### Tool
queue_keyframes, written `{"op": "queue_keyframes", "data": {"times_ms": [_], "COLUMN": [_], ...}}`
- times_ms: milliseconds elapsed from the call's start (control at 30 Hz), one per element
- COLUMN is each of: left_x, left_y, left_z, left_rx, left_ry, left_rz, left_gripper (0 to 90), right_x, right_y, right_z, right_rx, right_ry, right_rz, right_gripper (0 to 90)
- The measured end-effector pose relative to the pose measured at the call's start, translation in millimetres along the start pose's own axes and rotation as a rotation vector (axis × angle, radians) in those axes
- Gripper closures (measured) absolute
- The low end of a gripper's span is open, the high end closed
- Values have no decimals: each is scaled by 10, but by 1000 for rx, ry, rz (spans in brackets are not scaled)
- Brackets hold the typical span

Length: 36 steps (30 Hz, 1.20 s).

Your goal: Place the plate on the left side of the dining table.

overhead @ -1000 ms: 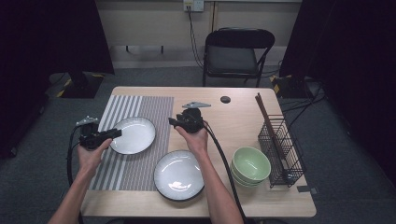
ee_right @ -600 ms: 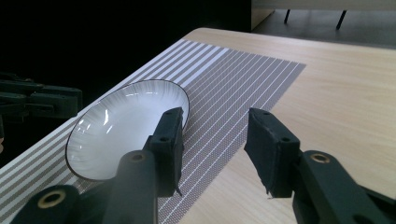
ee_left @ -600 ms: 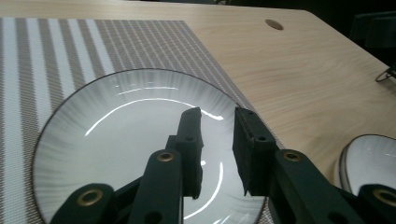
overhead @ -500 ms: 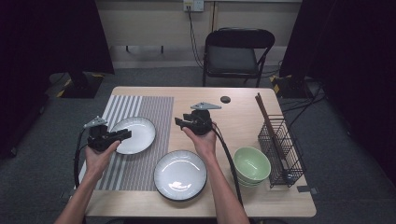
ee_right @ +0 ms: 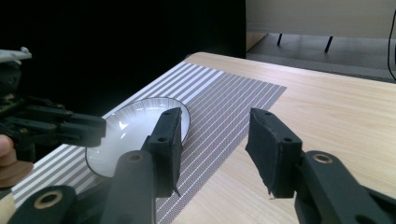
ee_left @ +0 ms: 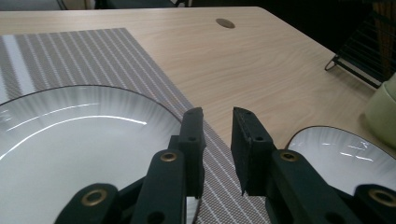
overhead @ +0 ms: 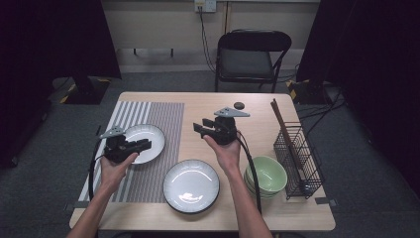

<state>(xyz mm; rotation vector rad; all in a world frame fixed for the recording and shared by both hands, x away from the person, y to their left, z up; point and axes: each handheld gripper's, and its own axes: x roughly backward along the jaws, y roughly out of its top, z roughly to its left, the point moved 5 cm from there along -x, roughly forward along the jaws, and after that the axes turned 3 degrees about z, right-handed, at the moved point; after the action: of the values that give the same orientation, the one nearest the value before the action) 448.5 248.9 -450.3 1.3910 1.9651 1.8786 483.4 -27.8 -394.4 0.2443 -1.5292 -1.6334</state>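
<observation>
We see left gripper (overhead: 143, 145) over near rim of white plate (overhead: 147, 140) on striped placemat (overhead: 158, 119); jaws have just been closing, now narrow gap, nothing between them, pads clear of rim. Right gripper (overhead: 200, 130) above bare tabletop (overhead: 257, 111), pointing toward same plate; jaws half apart, empty. Second white plate (overhead: 191, 185) at near table edge, beside stacked green bowls (overhead: 267, 174)
</observation>
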Motion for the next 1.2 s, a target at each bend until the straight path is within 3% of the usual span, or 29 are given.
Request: {"op": "queue_keyframes", "data": {"times_ms": [67,133,267,567,900,1200], "left_x": [-27,-50,-103,-247,-410,-526], "left_y": [24,59,104,150,156,209], "left_z": [-53,-94,-209,-503,-735,-975], "left_rx": [-14,-10,-30,-90,-149,-187], "left_ry": [-6,-32,-55,-131,-136,-195], "left_rz": [6,-5,-7,15,36,49], "left_gripper": [731,691,674,612,607,576], "right_x": [67,138,293,665,1082,1412], "right_y": [29,59,116,144,84,-23], "right_z": [-19,-46,-101,-255,-445,-658], "right_rx": [0,4,-2,-27,-17,-54], "right_ry": [-1,-32,-33,-60,-119,-161], "right_rz": [-12,-35,-55,-44,-55,-52], "right_gripper": [535,531,514,465,450,450]}}
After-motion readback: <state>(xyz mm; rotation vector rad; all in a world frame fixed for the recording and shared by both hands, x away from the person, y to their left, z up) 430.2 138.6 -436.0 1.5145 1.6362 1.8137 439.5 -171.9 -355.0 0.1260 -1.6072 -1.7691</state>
